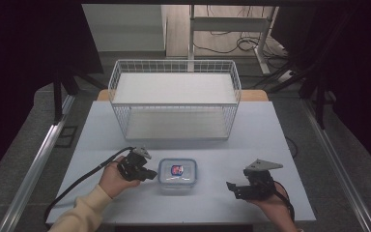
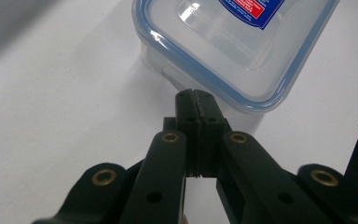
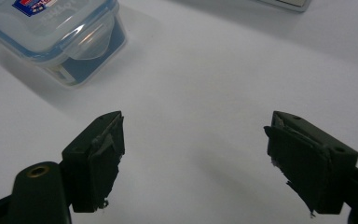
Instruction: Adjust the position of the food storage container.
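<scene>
With its jaws pressed together on nothing, the left gripper (image 1: 149, 173) is nosing up to the plastic box (image 1: 177, 175) sitting mid-table before the wire basket (image 1: 174, 99), so it is probably best nudging gently, while the right gripper (image 1: 233, 187) is waiting wide open.

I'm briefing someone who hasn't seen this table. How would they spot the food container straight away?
Start at the white wire basket at the table's far side, then come toward the near edge. The food container sits there between the two grippers: a small clear plastic box with a blue-rimmed lid and a red-and-blue label.
</scene>
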The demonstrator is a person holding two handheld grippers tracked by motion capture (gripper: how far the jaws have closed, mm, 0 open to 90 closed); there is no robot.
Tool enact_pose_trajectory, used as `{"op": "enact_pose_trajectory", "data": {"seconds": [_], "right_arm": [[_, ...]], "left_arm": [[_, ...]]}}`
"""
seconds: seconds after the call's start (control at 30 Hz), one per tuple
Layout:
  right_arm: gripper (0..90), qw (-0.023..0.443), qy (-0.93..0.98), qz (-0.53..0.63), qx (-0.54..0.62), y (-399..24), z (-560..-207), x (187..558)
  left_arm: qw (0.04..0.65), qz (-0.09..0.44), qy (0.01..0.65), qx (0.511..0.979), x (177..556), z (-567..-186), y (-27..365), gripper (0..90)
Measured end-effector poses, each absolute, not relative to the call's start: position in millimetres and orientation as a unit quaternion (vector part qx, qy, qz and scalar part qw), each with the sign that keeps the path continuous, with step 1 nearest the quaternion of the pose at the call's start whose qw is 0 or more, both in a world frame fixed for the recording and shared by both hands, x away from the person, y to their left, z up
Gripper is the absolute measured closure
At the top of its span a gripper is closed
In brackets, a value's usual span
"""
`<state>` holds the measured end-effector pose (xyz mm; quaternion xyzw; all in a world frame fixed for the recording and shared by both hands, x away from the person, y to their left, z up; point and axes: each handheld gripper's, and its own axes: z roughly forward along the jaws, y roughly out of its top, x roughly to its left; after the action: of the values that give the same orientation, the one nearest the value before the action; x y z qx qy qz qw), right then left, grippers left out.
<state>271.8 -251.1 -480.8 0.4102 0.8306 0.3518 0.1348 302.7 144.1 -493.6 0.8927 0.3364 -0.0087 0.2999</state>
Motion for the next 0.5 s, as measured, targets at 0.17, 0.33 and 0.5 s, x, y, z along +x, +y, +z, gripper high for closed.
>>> {"op": "enact_pose_trajectory", "data": {"seconds": [0.17, 0.33, 0.5], "right_arm": [[19.2, 0.136, 0.829, 0.353, 0.412, -252, -480, 272], [19.2, 0.136, 0.828, 0.356, 0.411, -252, -479, 271], [19.2, 0.136, 0.827, 0.358, 0.411, -252, -478, 272]], "left_arm": [[0.301, -0.003, 0.34, 0.891, 300, -493, 142, 90.0], [0.31, 0.02, 0.352, 0.883, 295, -484, 149, 90.0], [0.352, 0.038, 0.376, 0.856, 284, -463, 161, 87.6]]}}
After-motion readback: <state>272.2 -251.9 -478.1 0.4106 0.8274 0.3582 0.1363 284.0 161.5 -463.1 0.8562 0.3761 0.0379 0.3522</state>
